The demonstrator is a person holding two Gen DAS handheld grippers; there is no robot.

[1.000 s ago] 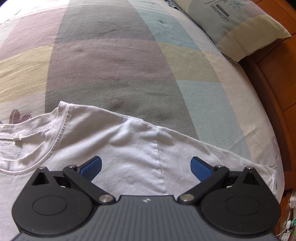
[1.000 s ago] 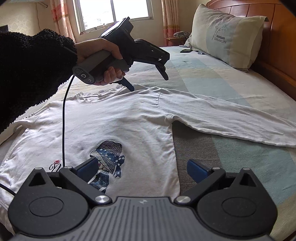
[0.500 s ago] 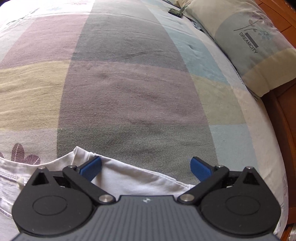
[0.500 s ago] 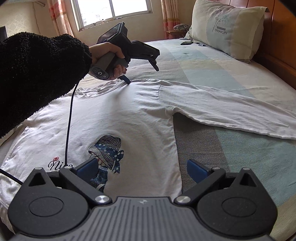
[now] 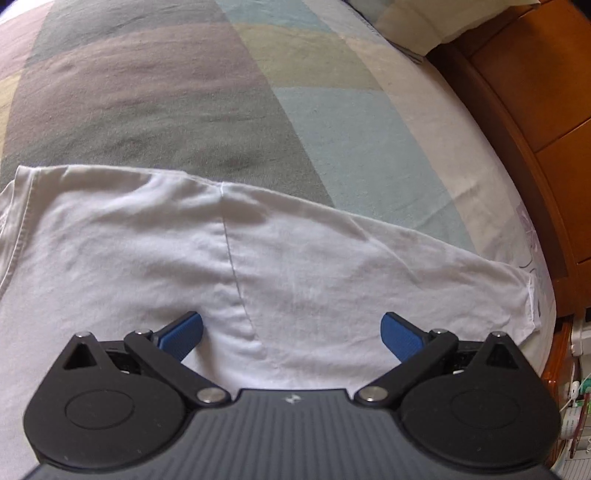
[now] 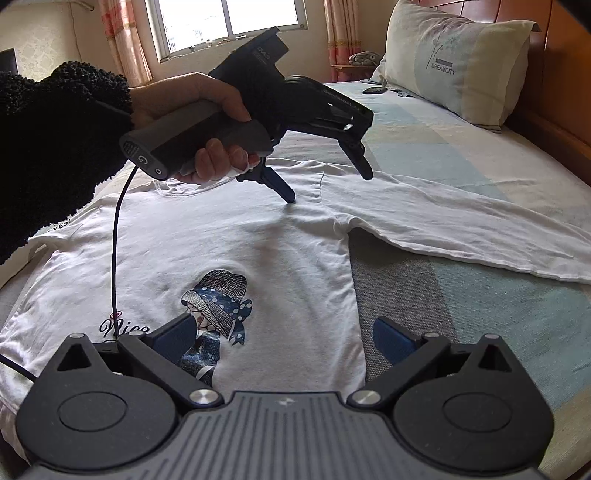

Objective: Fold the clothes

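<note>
A white long-sleeved shirt (image 6: 236,236) with a printed girl in a hat lies flat, front up, on the bed. Its sleeve (image 6: 461,225) stretches out to the right. My left gripper (image 5: 291,334) is open over the shoulder seam (image 5: 232,258). In the right wrist view that left gripper (image 6: 328,188) is held by a hand in a black sleeve, one fingertip touching the cloth near the shoulder. My right gripper (image 6: 282,338) is open just above the shirt's side edge near the hem, holding nothing.
The bed (image 6: 480,314) carries a sheet of pastel and grey blocks. A pillow (image 6: 454,62) leans on the wooden headboard (image 5: 535,110) at the far right. A black cable (image 6: 116,251) trails across the shirt's front. A window (image 6: 229,22) is behind.
The left gripper has drawn back from the shirt's top edge and come down over the shoulder seam, closer to the right camera. The right gripper has stayed near the hem, open.
</note>
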